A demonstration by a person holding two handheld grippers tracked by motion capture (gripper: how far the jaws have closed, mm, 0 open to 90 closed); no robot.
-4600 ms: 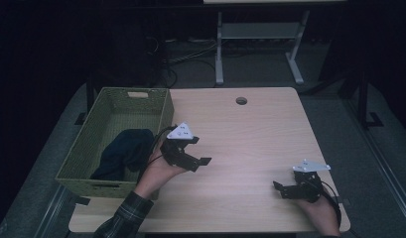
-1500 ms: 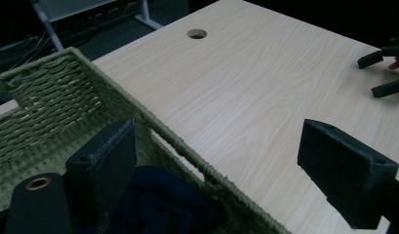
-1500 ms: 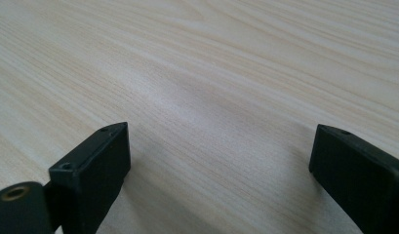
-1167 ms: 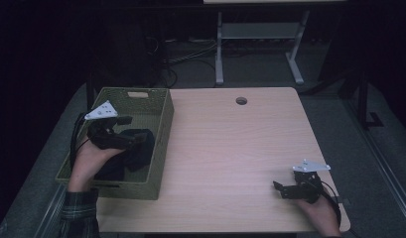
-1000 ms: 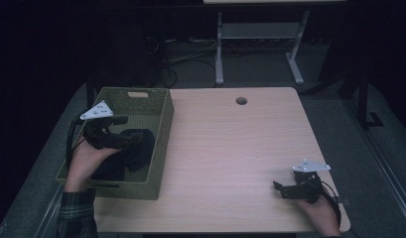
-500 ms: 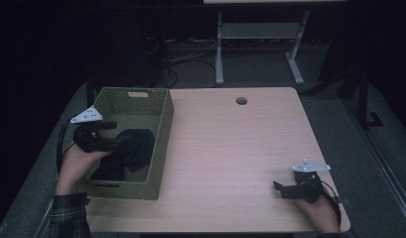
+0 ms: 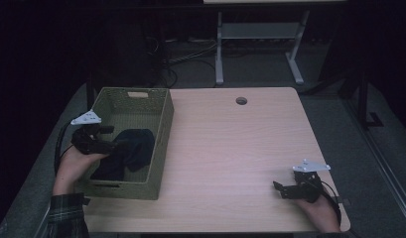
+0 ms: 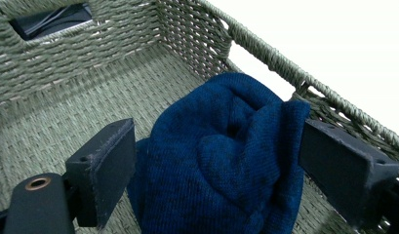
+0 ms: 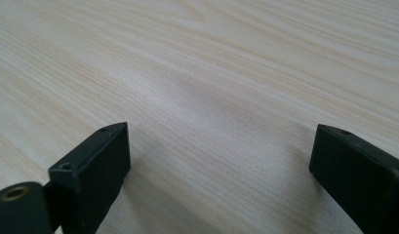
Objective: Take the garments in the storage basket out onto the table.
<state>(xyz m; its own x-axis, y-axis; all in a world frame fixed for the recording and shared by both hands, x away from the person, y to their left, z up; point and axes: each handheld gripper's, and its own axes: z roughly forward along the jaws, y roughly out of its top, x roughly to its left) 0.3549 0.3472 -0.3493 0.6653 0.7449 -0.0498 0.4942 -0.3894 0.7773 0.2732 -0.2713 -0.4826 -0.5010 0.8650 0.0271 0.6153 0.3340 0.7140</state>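
A dark blue knitted cloth (image 7: 130,151) lies bunched inside the green woven basket (image 7: 163,133) at the table's left. My left gripper (image 7: 109,139) hangs over the basket's left side, pointing in at the cloth. In the left gripper view the cloth (image 8: 226,165) fills the gap between the wide-apart jaws of the left gripper (image 8: 219,146) and touches the right one. My right gripper (image 7: 284,190) rests low at the table's front right, open. In the right gripper view, the right gripper (image 9: 221,146) has only bare wood between its jaws.
The light wooden table (image 7: 240,148) has a round cable hole (image 7: 241,100) near its far edge. The basket (image 8: 89,53) has cut-out handles in its end walls. Beyond the table, a metal stand (image 7: 260,44) and cables sit on the dark floor.
The left gripper went from the table beside the basket's right wall into the basket, then drifted left to its left side. The right gripper stayed put.
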